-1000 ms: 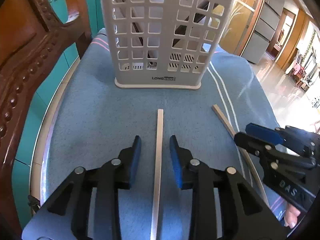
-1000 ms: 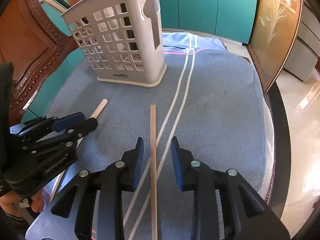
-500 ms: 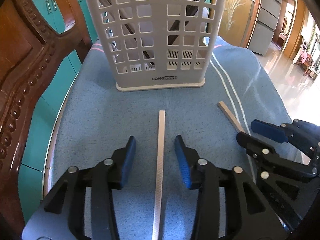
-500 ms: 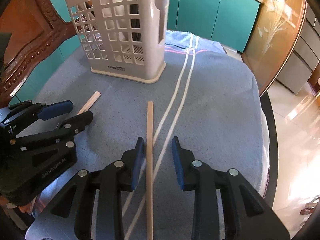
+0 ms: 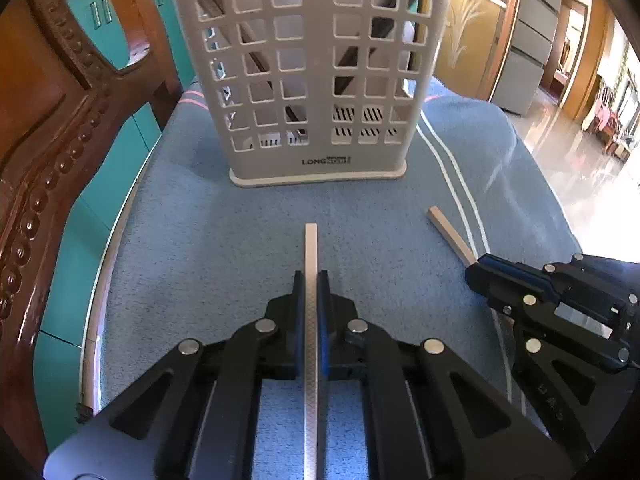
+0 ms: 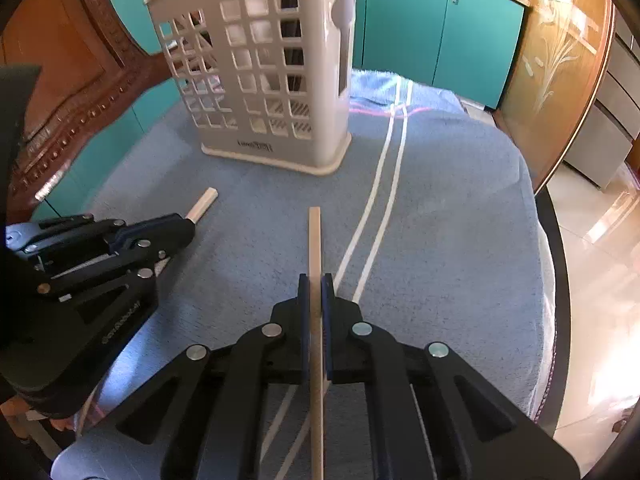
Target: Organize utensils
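The left tongs [image 5: 311,280] are closed tight on a pale chopstick [image 5: 311,248], whose tip juts forward past the pads at the centre of the left wrist view, pointing toward the grey utensil basket [image 5: 316,76] in the upper middle of the frame. The basket stands upright on the blue towel [image 5: 200,240] that covers the counter, and dark utensil handles lean inside it (what they are is hard to make out through the lattice).

The right tongs [image 6: 316,280] are likewise clamped shut on a wooden chopstick [image 6: 314,236], running straight up the middle of the right wrist view, just left of the towel's twin white stripes [image 6: 380,200]. Each chopstick extends back between its tongs to the lower edge of the frame.

In the left wrist view the right tongs appear at lower right with their chopstick's tip showing beyond them, beside the stripes. A carved wooden chair [image 5: 60,120] fills the left edge, and teal cabinets [image 6: 440,24] stand at upper right of the right wrist view.
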